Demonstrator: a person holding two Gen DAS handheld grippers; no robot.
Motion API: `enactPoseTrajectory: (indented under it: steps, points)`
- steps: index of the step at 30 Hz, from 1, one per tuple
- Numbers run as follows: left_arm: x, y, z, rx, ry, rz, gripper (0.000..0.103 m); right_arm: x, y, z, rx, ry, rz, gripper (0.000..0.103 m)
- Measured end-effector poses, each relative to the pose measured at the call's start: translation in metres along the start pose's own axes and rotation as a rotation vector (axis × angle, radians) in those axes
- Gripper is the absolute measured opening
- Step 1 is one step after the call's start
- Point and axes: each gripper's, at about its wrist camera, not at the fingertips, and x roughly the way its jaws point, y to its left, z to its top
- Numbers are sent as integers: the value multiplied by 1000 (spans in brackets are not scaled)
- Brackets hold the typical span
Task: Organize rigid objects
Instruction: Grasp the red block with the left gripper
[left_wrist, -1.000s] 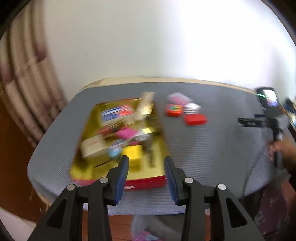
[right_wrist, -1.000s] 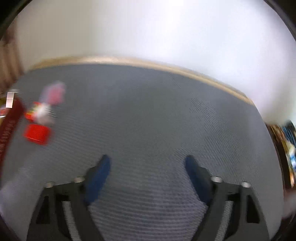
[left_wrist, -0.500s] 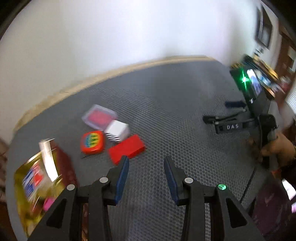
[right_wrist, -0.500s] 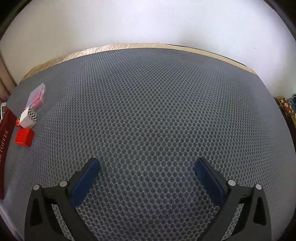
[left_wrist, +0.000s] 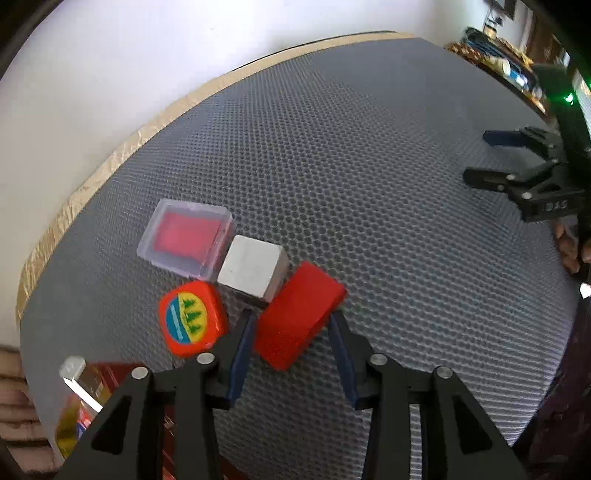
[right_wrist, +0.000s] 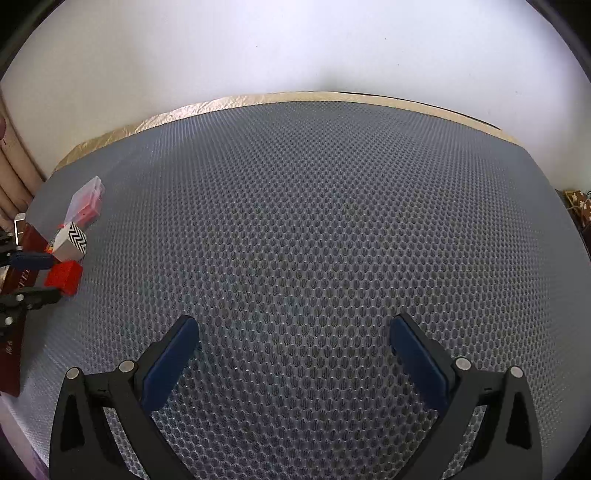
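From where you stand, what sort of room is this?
Probably a home room, not a lab: a table with a grey mesh mat against a plain white wall, a curtain at the left, cluttered shelves beyond.

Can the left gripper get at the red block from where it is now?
Probably yes: the left gripper is open with the red block between its fingers. The white cube looks to touch the block's far corner, so closing may nudge it.
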Motion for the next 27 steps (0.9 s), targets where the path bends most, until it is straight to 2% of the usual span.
enactPoseTrajectory:
  steps: [2,6,9,11,14,18,21,27]
  points:
    - [9,1,3,15,37,-5,43,-3,-3,-2,1,-1,0,103]
    - [12,12,6,-16,41,-66,43,-7,-6,-2,7,-5,2,103]
    - [12,17,3,-104,39,-83,35,0,0,2,6,-5,0,103]
    - [5,14,-4,-194,36,-65,30,2,5,2,7,-8,1,103]
    - [-13,0,-18,-301,-28,-40,30,3,9,4,8,-12,1,103]
    - [-44,-15,-47,-491,-118,-85,30,5,13,2,-16,-8,-2,103]
    - [-68,-25,-75,-602,-178,-106,30,7,21,1,-48,3,-39,103]
    - [-120,-42,-133,-711,-286,13,30,4,23,-1,-57,-3,-24,103]
